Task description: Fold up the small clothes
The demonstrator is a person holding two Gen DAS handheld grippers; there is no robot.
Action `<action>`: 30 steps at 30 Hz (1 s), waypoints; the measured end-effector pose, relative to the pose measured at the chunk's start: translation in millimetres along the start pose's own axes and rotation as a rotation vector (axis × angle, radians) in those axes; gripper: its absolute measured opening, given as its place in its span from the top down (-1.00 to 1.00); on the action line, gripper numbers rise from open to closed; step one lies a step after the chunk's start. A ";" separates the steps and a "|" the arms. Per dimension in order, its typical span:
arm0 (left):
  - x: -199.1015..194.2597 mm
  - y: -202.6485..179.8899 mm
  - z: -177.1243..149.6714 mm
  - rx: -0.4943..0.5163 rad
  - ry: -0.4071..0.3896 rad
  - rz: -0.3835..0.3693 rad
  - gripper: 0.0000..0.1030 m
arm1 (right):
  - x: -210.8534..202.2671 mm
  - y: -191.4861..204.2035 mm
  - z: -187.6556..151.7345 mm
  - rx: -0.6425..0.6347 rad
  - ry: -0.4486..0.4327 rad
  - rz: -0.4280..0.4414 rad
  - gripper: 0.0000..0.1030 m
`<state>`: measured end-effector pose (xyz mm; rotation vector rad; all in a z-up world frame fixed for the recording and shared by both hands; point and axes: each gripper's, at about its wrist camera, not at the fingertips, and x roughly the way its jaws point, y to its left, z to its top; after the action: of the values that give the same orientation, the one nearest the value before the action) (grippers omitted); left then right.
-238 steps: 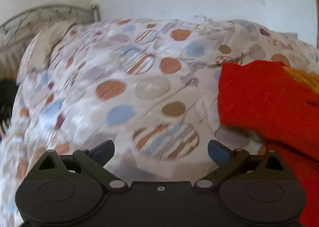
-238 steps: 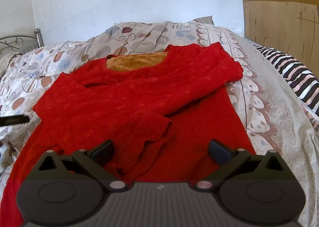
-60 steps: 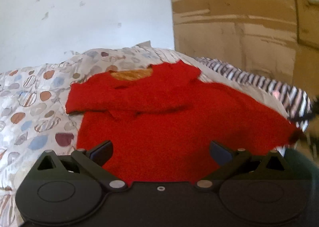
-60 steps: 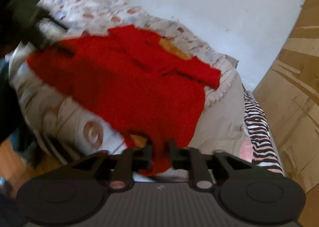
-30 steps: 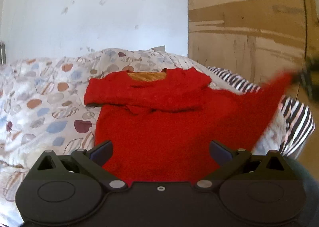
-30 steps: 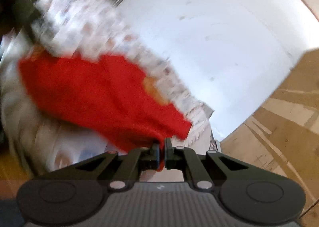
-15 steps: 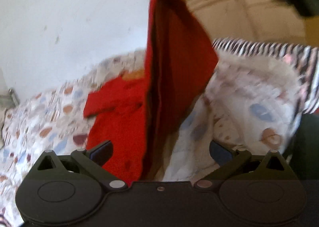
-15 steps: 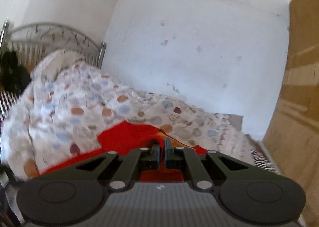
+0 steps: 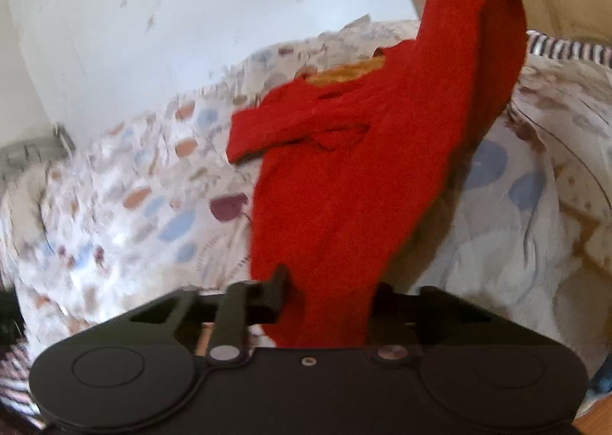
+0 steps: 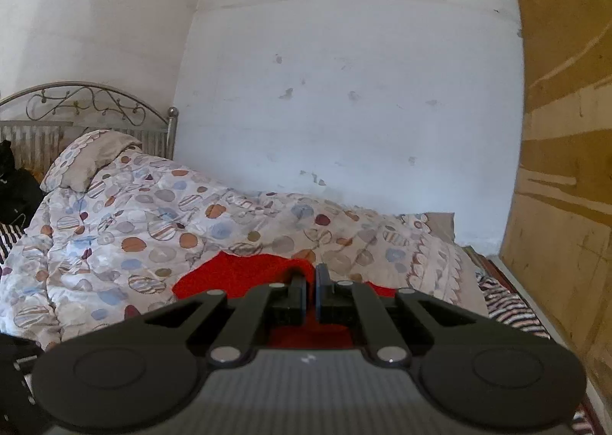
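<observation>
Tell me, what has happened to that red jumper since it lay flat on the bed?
The right hand-held gripper took its hem and swung it up. The left hand-held gripper, open before, has closed around the red jumper. Its collar end still rests on the spotted duvet.

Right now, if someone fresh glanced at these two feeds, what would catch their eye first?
The red sweater dominates the left wrist view: one corner sits in the left gripper, another edge rises out of the frame top, and its folded sleeves and yellow-lined neck lie on the spotted quilt. In the right wrist view, the right gripper is closed over the red fabric, with the metal headboard at far left.
</observation>
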<state>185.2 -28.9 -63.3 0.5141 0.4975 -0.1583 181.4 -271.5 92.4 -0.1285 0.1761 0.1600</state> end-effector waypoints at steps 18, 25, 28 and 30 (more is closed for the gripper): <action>-111.1 27.1 13.5 -0.049 -0.438 0.102 0.91 | -153.2 43.7 -83.2 -0.029 -0.160 -0.326 0.92; -201.5 48.5 10.6 -0.027 -0.411 0.011 0.91 | -225.3 58.5 -58.0 -0.051 -0.231 -0.303 0.92; -227.8 53.6 12.5 -0.012 -0.399 -0.020 0.90 | -247.7 66.0 -51.0 -0.048 -0.237 -0.313 0.92; -232.6 51.4 13.0 0.003 -0.371 -0.053 0.90 | -249.7 66.3 -51.7 -0.033 -0.220 -0.316 0.92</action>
<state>2.0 14.0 83.4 0.4613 0.1488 -0.2982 -81.0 -250.5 80.4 -0.1691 -0.0674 -0.1378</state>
